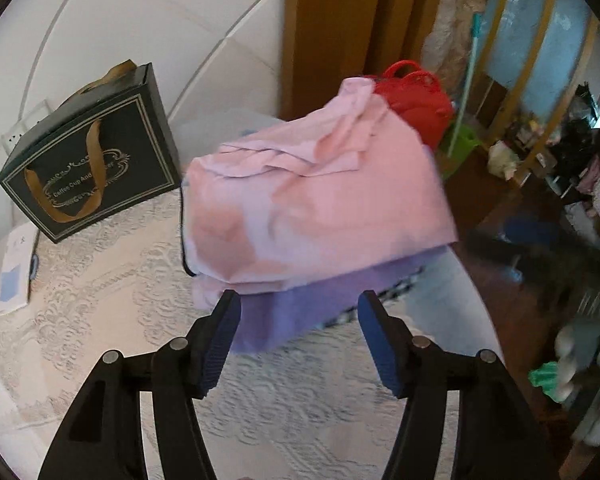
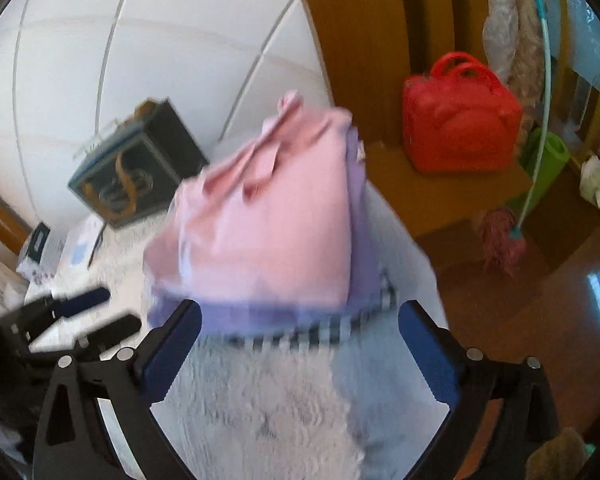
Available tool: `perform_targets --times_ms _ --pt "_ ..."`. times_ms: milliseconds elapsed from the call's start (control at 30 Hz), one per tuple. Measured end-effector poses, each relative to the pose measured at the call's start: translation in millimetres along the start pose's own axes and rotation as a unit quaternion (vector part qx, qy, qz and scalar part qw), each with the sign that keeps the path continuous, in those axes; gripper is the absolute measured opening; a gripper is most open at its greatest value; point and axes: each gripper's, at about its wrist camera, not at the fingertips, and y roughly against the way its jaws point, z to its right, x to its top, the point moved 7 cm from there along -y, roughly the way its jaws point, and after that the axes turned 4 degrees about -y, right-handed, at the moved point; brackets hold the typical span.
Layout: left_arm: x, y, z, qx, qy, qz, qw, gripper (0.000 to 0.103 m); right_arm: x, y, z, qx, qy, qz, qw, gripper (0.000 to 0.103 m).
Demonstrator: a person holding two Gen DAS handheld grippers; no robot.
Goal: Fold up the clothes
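A folded pink garment (image 1: 312,208) lies on top of a stack, over a folded purple garment (image 1: 300,312) and a black-and-white checked one (image 2: 320,332), on a bed with a white lace cover (image 1: 120,280). My left gripper (image 1: 298,316) is open and empty, just in front of the stack's near edge. My right gripper (image 2: 300,328) is open and empty, its jaws wide on either side of the stack's near edge (image 2: 268,236). The left gripper also shows in the right wrist view (image 2: 96,312), open, at the left of the stack.
A dark gift bag with gold ribbon handles (image 1: 88,160) stands on the bed behind the stack. Papers (image 1: 12,272) lie at the left. A red bag (image 2: 460,120), a mop (image 2: 504,240) and a green bucket (image 2: 544,168) stand on the wooden floor at the right.
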Motion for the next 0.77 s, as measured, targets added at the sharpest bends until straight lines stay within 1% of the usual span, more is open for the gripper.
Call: perform_targets --times_ms 100,233,400,567,767 --pt "-6.4 2.1 5.5 0.002 0.007 -0.006 1.0 0.062 -20.3 3.1 -4.3 0.005 0.011 -0.012 1.0 0.099" --pt "-16.4 -3.6 8.1 -0.001 0.015 -0.011 0.9998 0.062 -36.4 3.9 -2.5 -0.027 0.025 -0.021 0.999 0.099" --pt "-13.9 -8.4 8.6 0.006 0.018 -0.013 0.9997 0.062 -44.4 4.8 -2.9 -0.02 0.021 -0.028 0.999 0.099" --pt "-11.7 -9.5 10.0 0.002 0.018 -0.011 0.9998 0.062 -46.7 1.3 -1.9 -0.018 0.021 -0.036 0.999 0.099" --pt "-7.2 -9.4 13.5 0.008 0.01 0.001 0.9999 0.062 -44.3 -1.0 0.8 -0.019 0.016 -0.037 0.999 0.099"
